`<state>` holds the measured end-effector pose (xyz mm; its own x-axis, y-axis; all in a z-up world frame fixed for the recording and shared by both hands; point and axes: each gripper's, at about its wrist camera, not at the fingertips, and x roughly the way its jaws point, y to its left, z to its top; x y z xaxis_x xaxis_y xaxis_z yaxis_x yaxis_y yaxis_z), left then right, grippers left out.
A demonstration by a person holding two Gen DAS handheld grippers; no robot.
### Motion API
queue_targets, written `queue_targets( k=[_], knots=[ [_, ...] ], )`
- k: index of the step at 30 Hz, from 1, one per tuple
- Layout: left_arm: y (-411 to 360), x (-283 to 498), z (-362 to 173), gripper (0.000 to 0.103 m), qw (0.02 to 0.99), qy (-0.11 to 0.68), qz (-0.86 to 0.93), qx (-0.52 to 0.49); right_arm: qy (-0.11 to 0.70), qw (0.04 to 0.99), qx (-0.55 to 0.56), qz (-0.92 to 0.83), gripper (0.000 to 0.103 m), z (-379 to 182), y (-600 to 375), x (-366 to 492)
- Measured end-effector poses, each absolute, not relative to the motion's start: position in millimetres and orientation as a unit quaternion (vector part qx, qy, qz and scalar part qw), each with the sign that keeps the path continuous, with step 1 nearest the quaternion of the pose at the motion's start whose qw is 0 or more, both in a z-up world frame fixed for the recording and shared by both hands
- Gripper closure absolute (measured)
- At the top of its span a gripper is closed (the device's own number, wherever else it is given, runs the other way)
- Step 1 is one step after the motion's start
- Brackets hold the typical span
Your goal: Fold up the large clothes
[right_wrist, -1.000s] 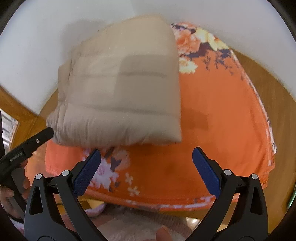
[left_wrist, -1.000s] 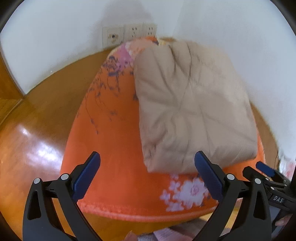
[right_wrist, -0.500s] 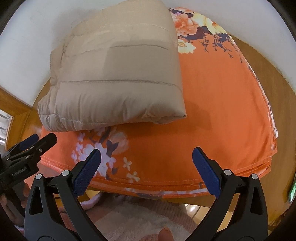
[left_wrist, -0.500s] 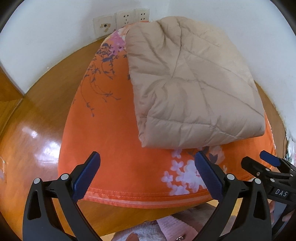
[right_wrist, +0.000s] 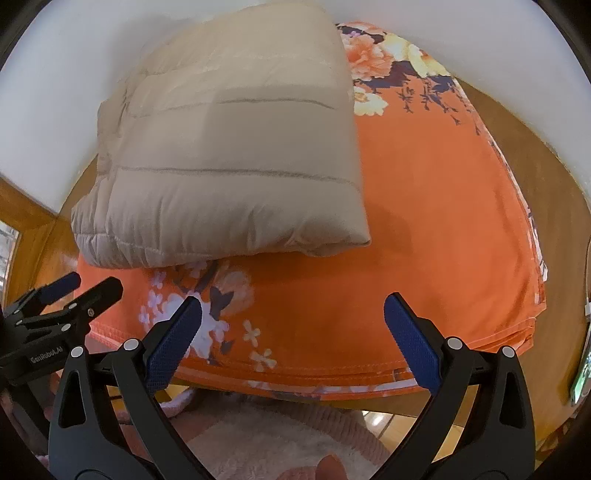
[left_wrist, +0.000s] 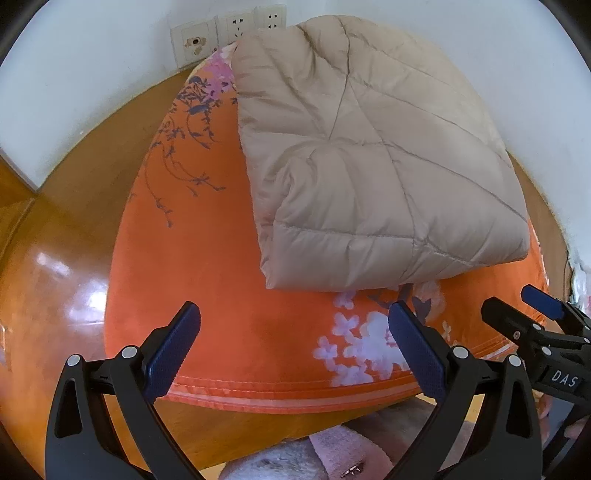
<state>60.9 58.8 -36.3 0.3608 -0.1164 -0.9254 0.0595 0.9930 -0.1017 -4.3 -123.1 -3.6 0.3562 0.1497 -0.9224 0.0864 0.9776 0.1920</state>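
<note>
A beige quilted padded garment lies folded into a thick rectangle on an orange floral sheet; it also shows in the right wrist view, on the sheet's far left part. My left gripper is open and empty, hanging over the sheet's near edge, short of the bundle. My right gripper is open and empty over the near edge too. The right gripper shows at the right edge of the left wrist view; the left gripper shows at the left edge of the right wrist view.
The sheet covers a low pad on a glossy wooden floor. White walls meet in a corner behind the bundle, with wall sockets there. A fluffy pink garment is below the grippers.
Both grippers have pulled back toward the sheet's near edge and stayed open. The folded bundle stays put and now sits farther from the fingers.
</note>
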Motion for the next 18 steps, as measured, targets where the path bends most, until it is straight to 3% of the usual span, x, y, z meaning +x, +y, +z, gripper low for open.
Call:
queue_targets(
  k=[18],
  knots=[
    [54.0, 65.2, -37.1, 0.006, 0.827, 0.560, -0.042, -0.023, 0.567, 0.818, 0.099, 0.022, 0.005, -5.4, -123.1, 1.4]
  ],
)
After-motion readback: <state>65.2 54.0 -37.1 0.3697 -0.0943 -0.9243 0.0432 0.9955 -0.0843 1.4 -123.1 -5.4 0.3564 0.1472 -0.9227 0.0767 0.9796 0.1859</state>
